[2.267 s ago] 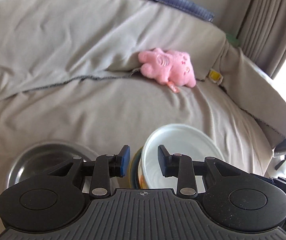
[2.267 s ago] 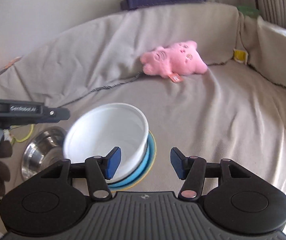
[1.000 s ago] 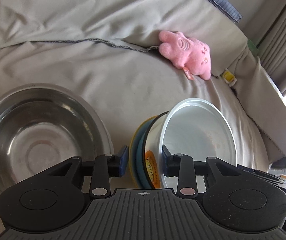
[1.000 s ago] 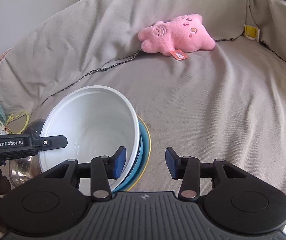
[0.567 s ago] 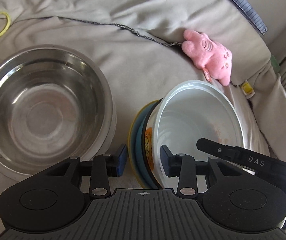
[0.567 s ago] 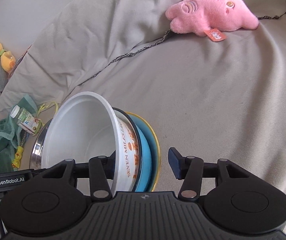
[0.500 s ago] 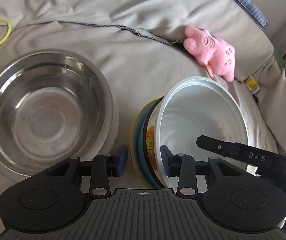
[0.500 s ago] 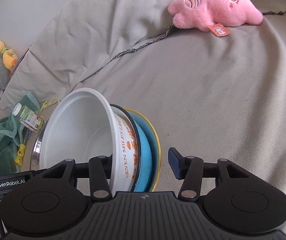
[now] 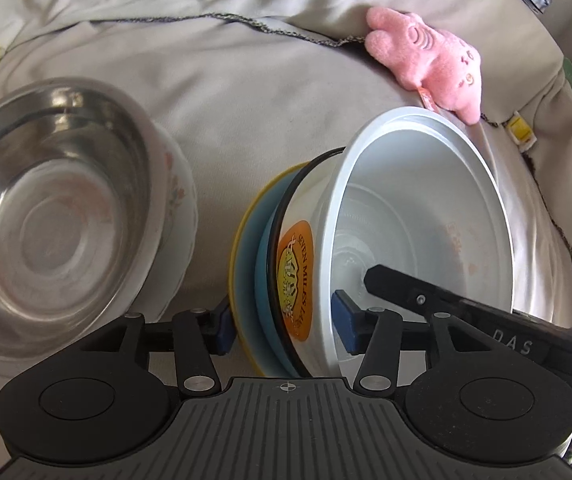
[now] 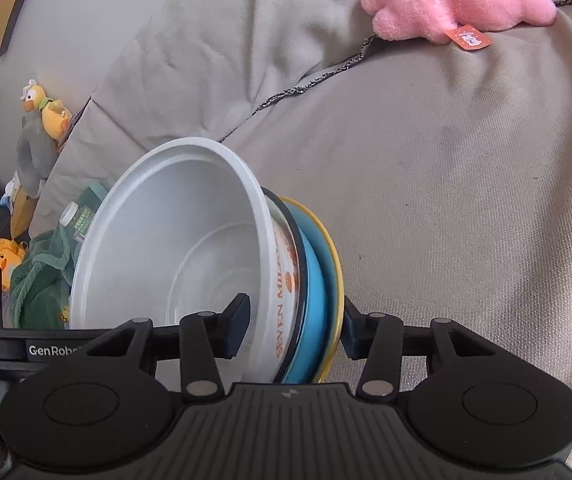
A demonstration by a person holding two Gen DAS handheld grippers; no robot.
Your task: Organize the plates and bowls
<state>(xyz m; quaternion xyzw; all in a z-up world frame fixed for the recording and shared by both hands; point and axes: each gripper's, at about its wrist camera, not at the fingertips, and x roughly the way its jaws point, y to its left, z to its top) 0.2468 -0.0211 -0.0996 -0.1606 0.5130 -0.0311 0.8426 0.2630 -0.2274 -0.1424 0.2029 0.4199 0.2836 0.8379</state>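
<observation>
Both tools, left tool (image 9: pixel 284 326) and right tool (image 10: pixel 293 330), pinch the tilted bowl stack (image 9: pixel 365 240); uneven pull could slip the nested bowls apart onto the sofa (image 10: pixel 465 200).

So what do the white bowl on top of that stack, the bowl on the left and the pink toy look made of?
White bowl: looks like thin plastic, a matte, faintly translucent wall with a moulded rolled rim; could be disposable. Left bowl: polished stainless steel by its mirror-like reflections and concentric highlights. Pink toy: plush fabric, fuzzy pile, with an orange tag.
</observation>
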